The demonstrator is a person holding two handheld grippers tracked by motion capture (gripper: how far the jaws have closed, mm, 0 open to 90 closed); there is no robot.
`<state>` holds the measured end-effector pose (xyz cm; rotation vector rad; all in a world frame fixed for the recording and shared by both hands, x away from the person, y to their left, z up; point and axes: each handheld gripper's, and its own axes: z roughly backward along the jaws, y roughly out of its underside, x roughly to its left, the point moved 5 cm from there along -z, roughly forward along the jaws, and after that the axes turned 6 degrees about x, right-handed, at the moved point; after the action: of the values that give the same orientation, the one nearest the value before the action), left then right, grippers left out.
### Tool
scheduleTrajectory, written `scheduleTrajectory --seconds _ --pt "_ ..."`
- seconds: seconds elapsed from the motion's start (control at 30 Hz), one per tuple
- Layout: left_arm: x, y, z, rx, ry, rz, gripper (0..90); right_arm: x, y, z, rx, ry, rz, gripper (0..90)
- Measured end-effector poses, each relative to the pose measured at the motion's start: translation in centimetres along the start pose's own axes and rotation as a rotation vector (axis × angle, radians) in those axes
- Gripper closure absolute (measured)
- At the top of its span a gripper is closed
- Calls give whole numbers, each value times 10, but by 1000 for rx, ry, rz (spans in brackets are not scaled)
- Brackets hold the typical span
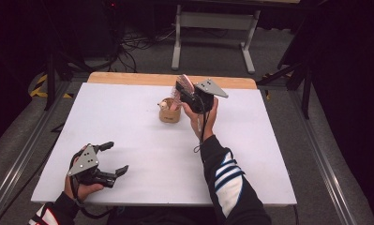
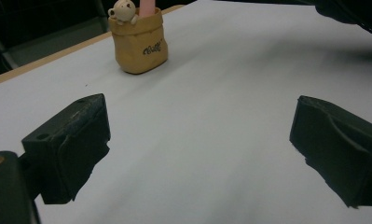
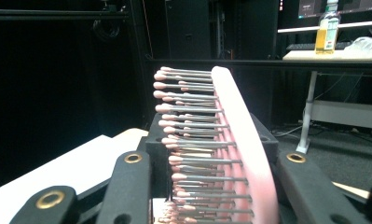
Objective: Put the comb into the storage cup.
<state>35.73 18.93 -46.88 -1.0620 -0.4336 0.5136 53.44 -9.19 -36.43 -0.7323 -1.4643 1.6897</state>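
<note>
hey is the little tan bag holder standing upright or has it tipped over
Upright. The tan bag holder stands on its base on the white table, mouth up, a bear figure peeking over its rim.

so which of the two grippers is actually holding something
The right gripper, raised over the tan pouch, is shut on the pink hairbrush. The left gripper rests low near the table's front edge, jaws wide apart with nothing between them.

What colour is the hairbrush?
Pink hairbrush, pink-tipped grey bristles; clearest in the right gripper view.
</note>
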Motion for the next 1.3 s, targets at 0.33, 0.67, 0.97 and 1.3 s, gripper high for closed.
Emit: scheduleTrajectory --seconds 0.33,0.67,0.97,1.3 --pt "0 0 1 2 -9 -3 59 -7 6 4 -4 8 -27 618" --pt "-1 0 2 -1 -12 -6 58 -11 10 6 1 54 -25 606" --pt "-1 2 5 7 -28 -3 58 -13 13 7 28 81 30 577" --pt "0 2 5 8 -38 -1 59 -29 19 18 37 107 31 559"
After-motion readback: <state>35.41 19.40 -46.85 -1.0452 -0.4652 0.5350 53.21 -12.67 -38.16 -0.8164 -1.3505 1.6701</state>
